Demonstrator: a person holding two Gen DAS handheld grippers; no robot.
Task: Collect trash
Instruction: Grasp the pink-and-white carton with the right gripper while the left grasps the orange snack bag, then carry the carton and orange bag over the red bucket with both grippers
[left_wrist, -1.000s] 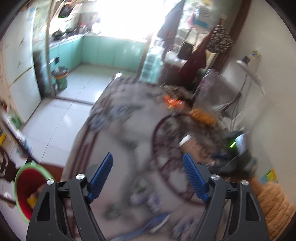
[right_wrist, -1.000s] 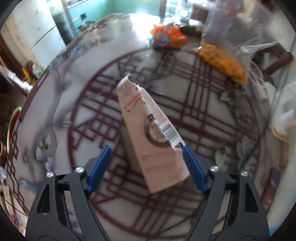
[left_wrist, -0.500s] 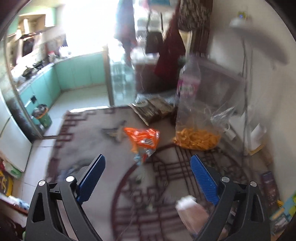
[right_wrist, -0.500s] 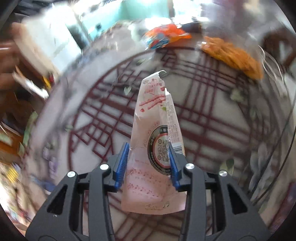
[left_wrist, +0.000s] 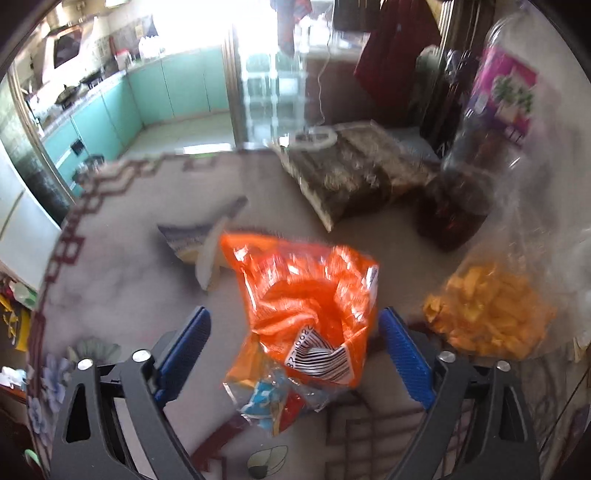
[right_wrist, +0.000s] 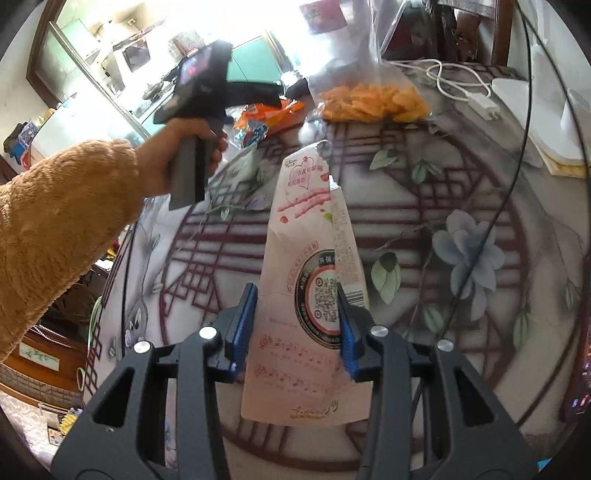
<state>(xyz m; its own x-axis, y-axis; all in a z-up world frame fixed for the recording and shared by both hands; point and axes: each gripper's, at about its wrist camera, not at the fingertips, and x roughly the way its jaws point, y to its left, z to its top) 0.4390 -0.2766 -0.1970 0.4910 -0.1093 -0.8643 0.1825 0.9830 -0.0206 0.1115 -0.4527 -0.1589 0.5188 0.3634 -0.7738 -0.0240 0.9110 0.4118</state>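
- Left wrist: my left tongs (left_wrist: 293, 350) now straddle the orange wrapper (left_wrist: 306, 295) at frame centre on the bench (left_wrist: 110, 288), jaws closing, pads not yet pressing; earlier it lay farther up.
- Right wrist: right tongs (right_wrist: 297, 328) stay clenched on the pink packet (right_wrist: 306, 280), lower centre; my left hand (right_wrist: 181, 147) now appears upper left.

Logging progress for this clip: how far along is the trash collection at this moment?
Nothing visibly binned yet. In hand: the right gripper is shut on the pink wrapper. The left gripper is over the orange snack bag, fingers closing around it, not yet pressing. Left: grip that bag and drop both somewhere; no bin shows. The clear bag of orange snacks may not be trash.
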